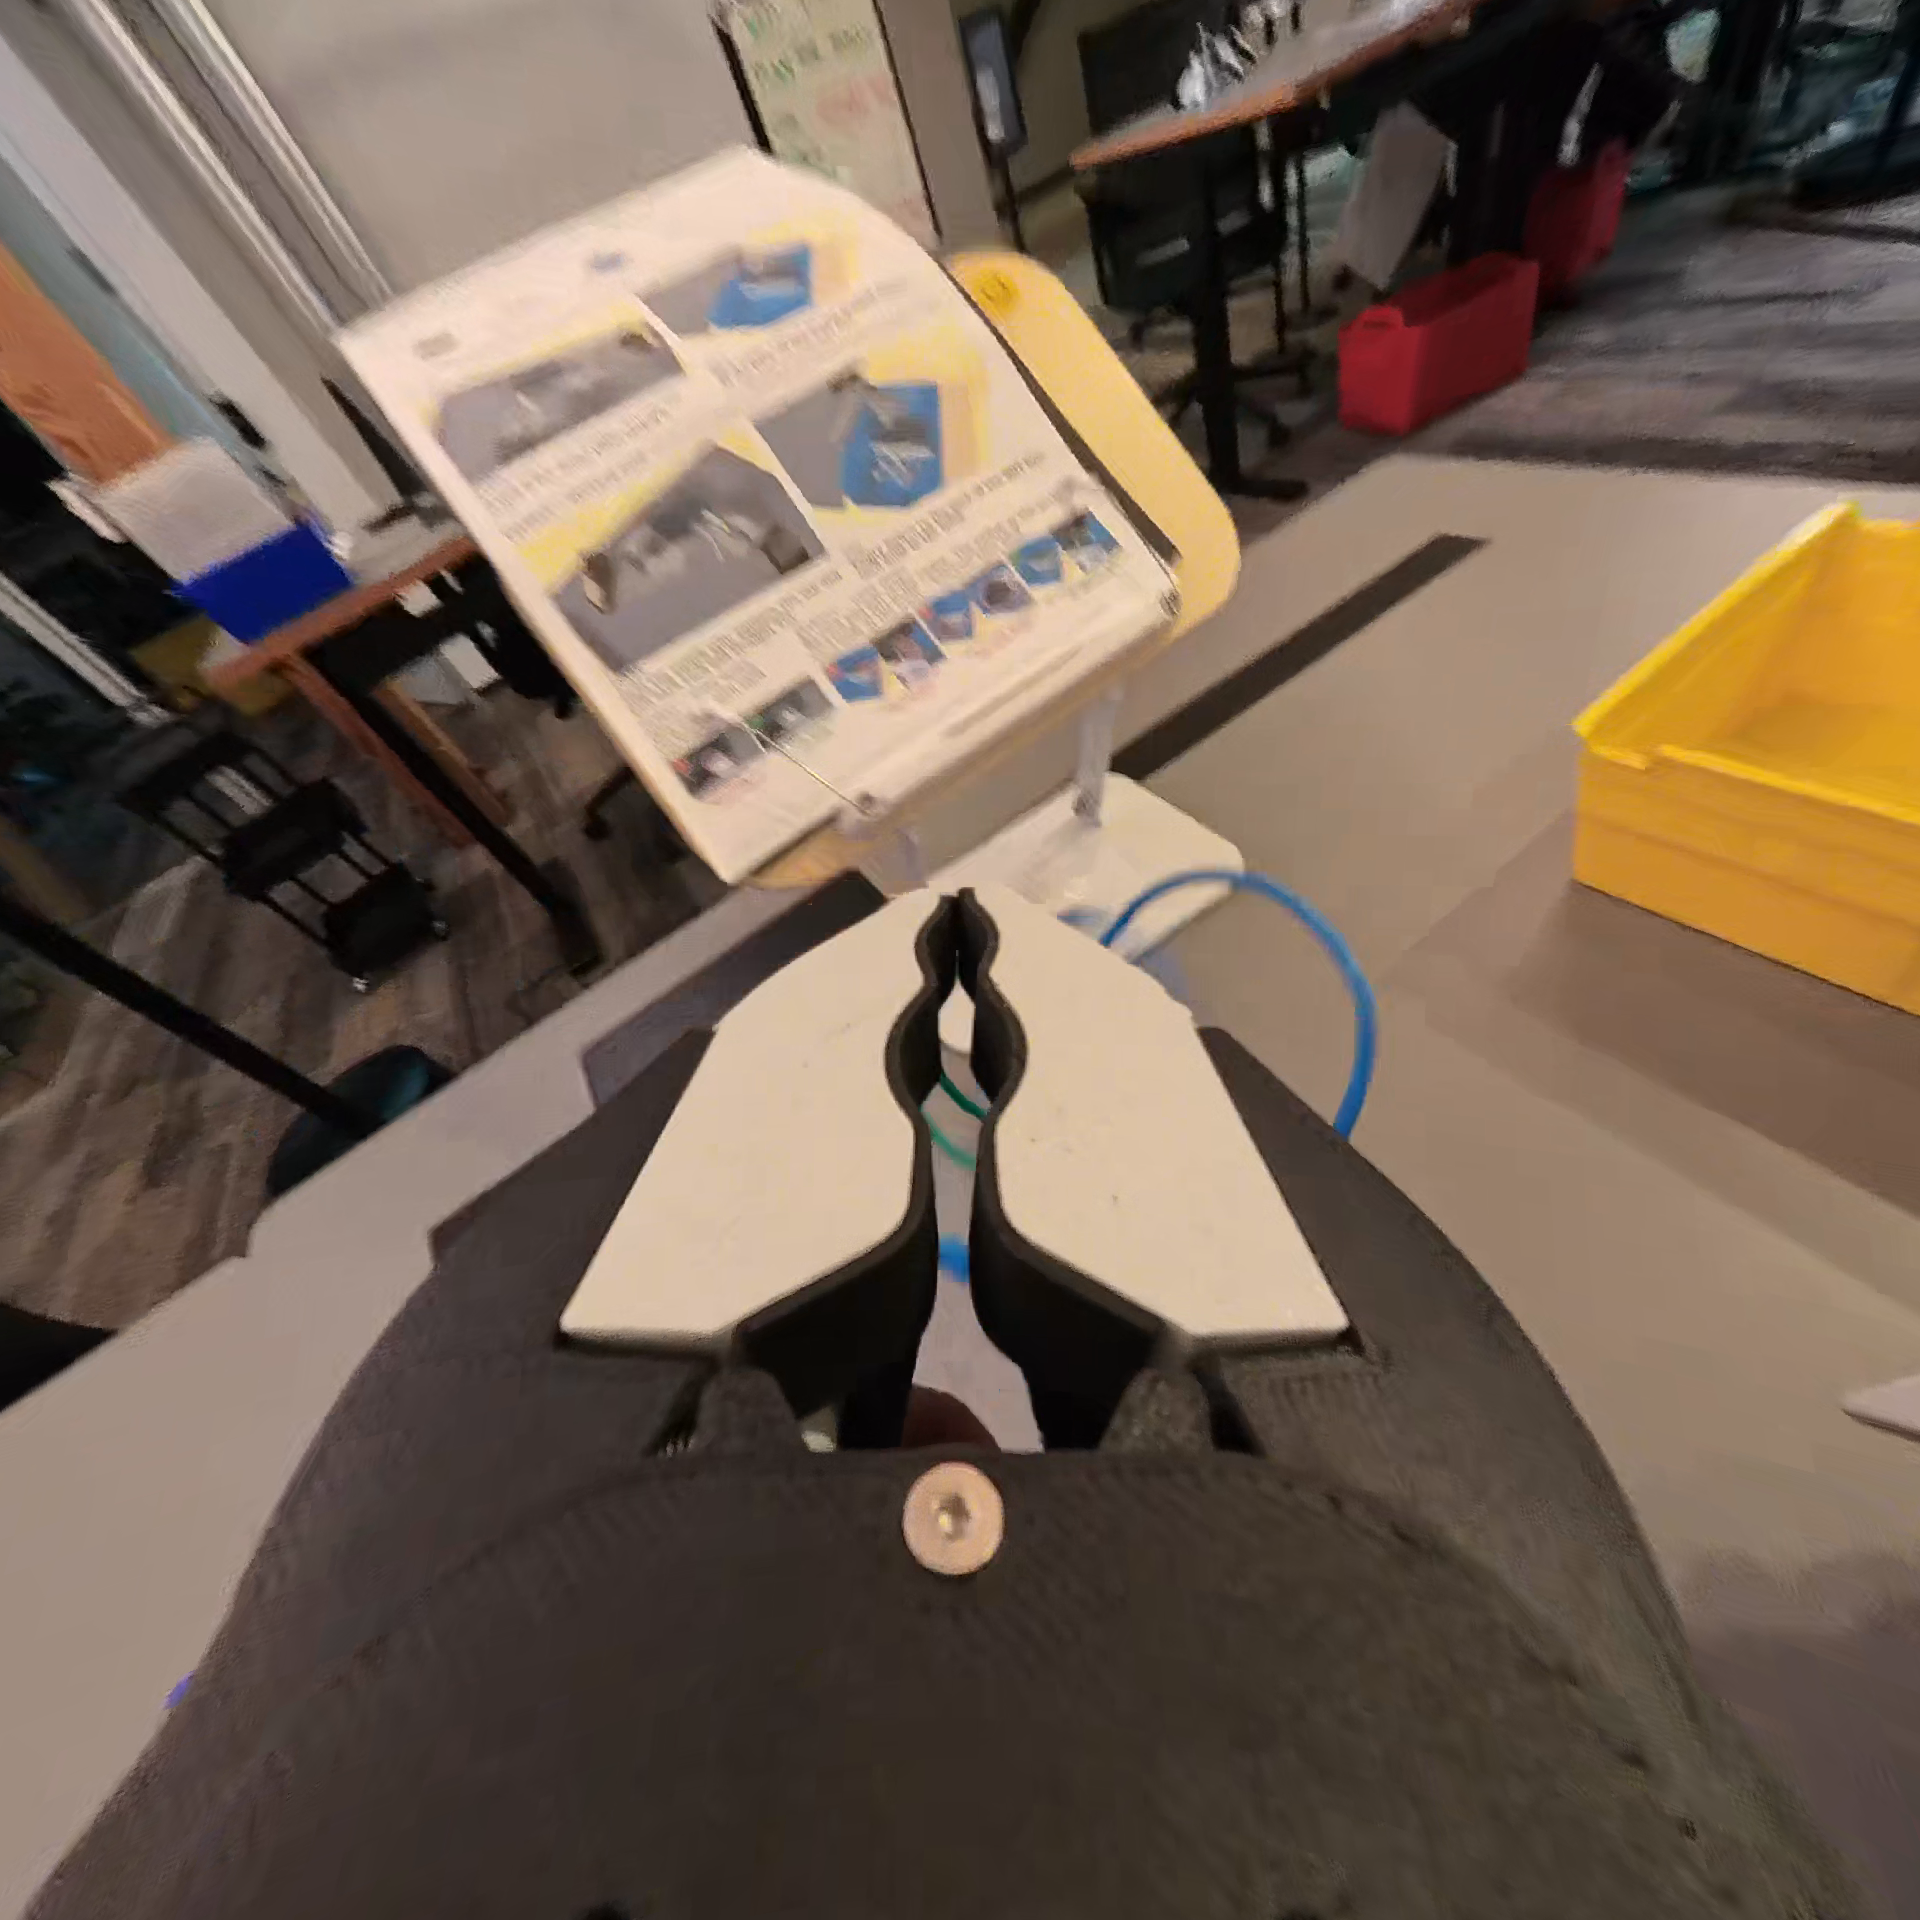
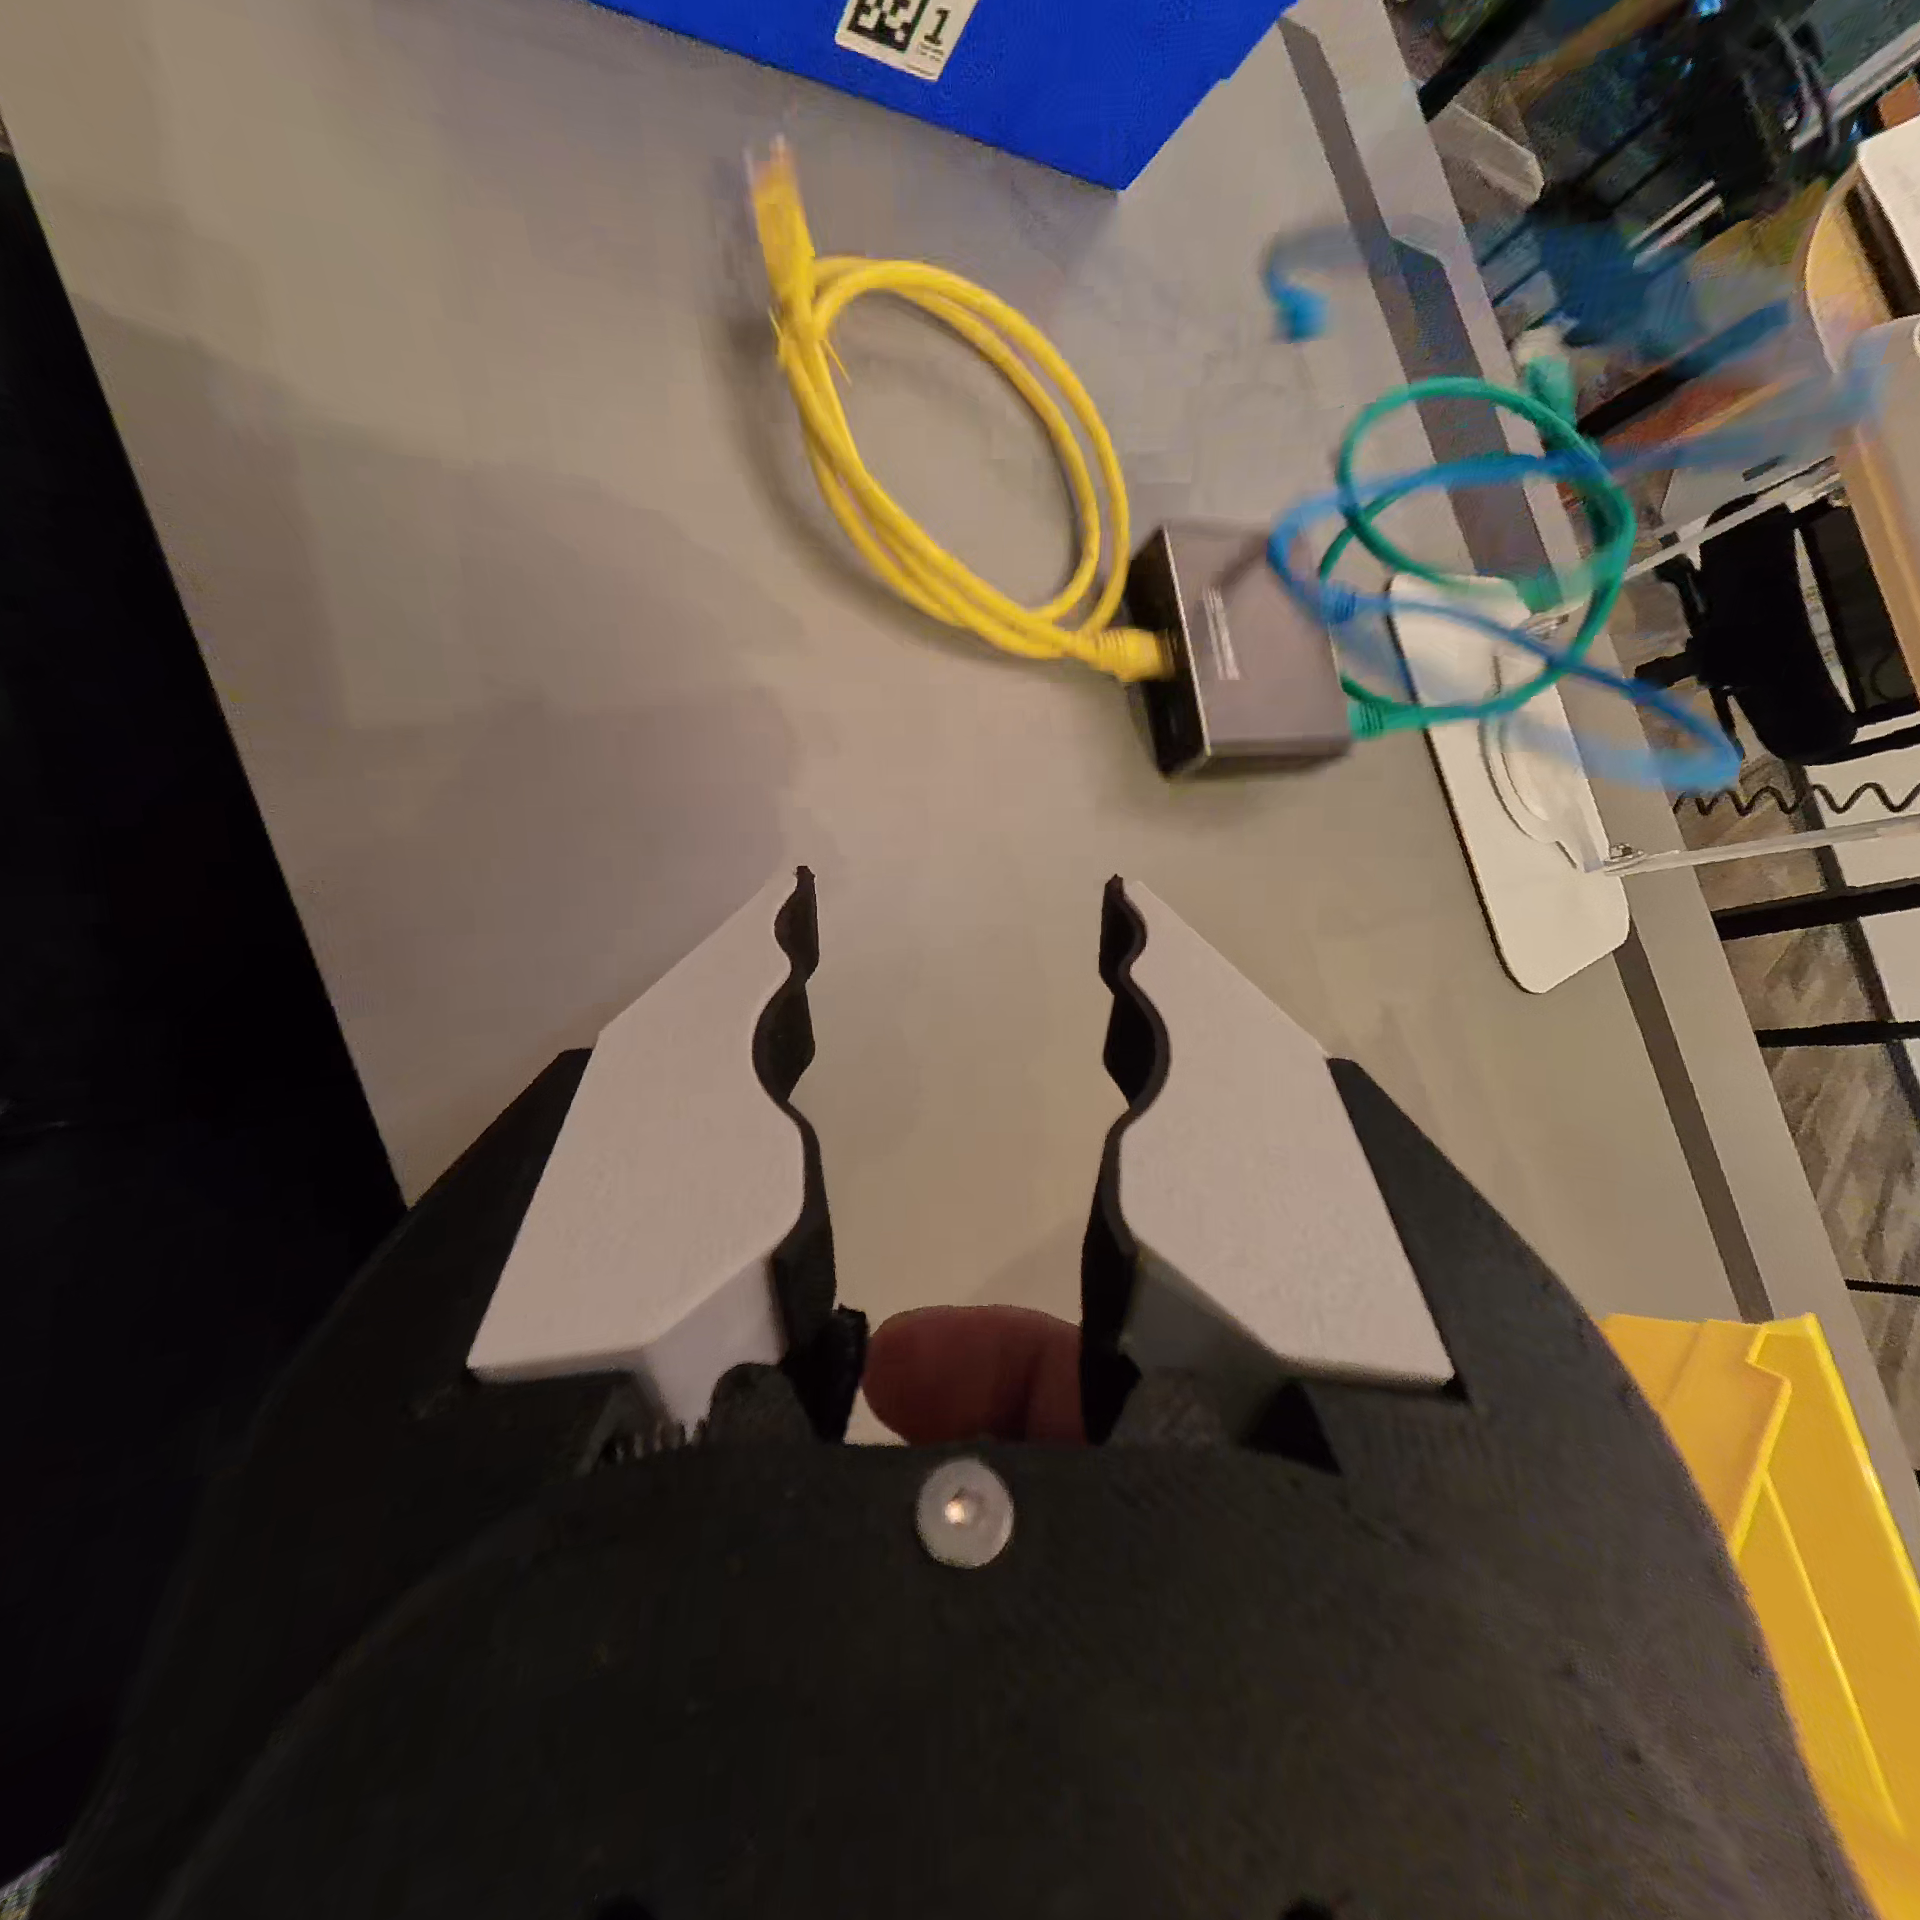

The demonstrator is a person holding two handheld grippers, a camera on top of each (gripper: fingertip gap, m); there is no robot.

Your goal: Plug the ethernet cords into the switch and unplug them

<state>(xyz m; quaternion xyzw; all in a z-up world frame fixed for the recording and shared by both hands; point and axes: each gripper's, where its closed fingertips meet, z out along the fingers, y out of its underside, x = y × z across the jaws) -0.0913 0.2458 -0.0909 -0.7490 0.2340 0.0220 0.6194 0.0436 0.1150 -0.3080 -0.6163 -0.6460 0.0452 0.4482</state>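
A: What can go wrong from here?

B: The switch (image 2: 1236, 655) is small and looks light. It lies on the surface (image 2: 520, 623) with the yellow cord (image 2: 966, 436) plugged in its near side; the green cord (image 2: 1475, 551) and blue cord (image 2: 1455, 644) hang at the far side. I think a pull on one plug may drag the whole switch.

A: And the grippers?

B: The right gripper (image 2: 956, 883) is wide apart and holds nothing. The left gripper (image 1: 956, 914) has its tips pressed together; whether it pinches a cord, I cannot tell.

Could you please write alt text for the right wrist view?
The open right gripper hovers over a grey table, short of a small grey switch with a yellow cord plugged in; green and blue cords loop beside it.
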